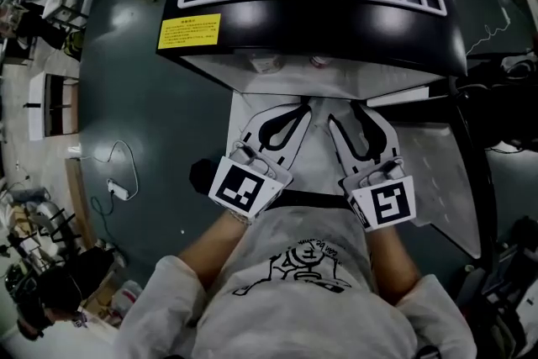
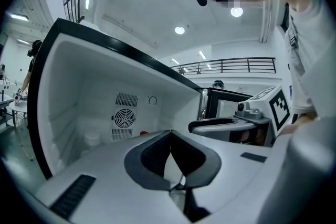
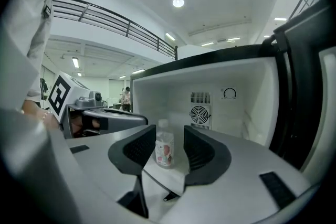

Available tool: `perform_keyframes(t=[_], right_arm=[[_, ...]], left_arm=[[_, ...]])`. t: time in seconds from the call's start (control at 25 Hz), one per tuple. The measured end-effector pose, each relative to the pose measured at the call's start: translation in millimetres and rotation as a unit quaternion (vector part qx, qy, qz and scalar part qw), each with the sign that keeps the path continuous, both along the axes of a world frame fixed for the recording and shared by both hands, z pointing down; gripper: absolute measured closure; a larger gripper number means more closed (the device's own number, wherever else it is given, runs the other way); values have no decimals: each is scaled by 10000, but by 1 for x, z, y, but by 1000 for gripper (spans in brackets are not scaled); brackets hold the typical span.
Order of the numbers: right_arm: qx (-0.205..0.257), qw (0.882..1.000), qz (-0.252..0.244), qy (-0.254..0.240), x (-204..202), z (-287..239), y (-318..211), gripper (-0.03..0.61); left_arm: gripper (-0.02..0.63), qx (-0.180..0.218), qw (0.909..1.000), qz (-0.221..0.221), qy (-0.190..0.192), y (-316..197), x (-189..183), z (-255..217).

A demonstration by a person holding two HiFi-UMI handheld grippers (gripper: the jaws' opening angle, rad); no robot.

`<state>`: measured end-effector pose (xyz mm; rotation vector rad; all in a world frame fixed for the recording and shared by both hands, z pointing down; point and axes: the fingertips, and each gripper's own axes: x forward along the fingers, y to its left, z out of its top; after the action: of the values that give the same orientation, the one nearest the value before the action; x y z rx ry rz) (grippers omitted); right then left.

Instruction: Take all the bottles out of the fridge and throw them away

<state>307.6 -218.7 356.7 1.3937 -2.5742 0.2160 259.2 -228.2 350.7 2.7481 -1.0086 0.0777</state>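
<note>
Bottle of clear plastic with a white cap and a pale printed label [image 3: 165,148] stands upright on the white floor of the open black-and-white fridge [image 3: 247,92], its long axis vertical, some way in front of the round fan grille [image 3: 199,114] on the back wall. The right hand-held gripper [image 3: 169,128] points straight at it. In the right gripper view the bottle sits framed in the gap between the two dark pads, but deeper inside the fridge and clear of both. The jaws stand partly apart, a little wider than the bottle, and hold nothing.

The left hand-held gripper [image 2: 170,136] is just beside the right one, aimed into the same opening, with its jaw tips met and nothing between them. Past it, a red cap [image 2: 144,133] shows low near the back wall. A white-capped container [image 2: 92,139] stands toward the far left corner, too dim to tell whether it is another bottle.

The right hand is the nearer and better lined-up one for the labelled bottle. The coming move looks like a plain push forward along the direction the jaws already point, until the pads sit on either side of the bottle's body, and then a squeeze. Because the bottle is tall and looks light, a pad that clips it on the way in could tip it backward. The fridge is not yet emptied, so the task appears to be at an early stage, with at least this bottle to lift out and throw away
</note>
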Motion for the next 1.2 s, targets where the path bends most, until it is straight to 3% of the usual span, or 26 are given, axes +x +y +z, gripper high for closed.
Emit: perform_keyframes(t=[0.24,1.2], right_arm=[[-181,9998,-17,64,-2,26,-9,383],[-142,9986,506,90,12,77,-84,273]], left_arm=[[600,-21,10000,-34,-33,-11,-2,18],[600,2,9990,-349,-296,-58,-5,70]])
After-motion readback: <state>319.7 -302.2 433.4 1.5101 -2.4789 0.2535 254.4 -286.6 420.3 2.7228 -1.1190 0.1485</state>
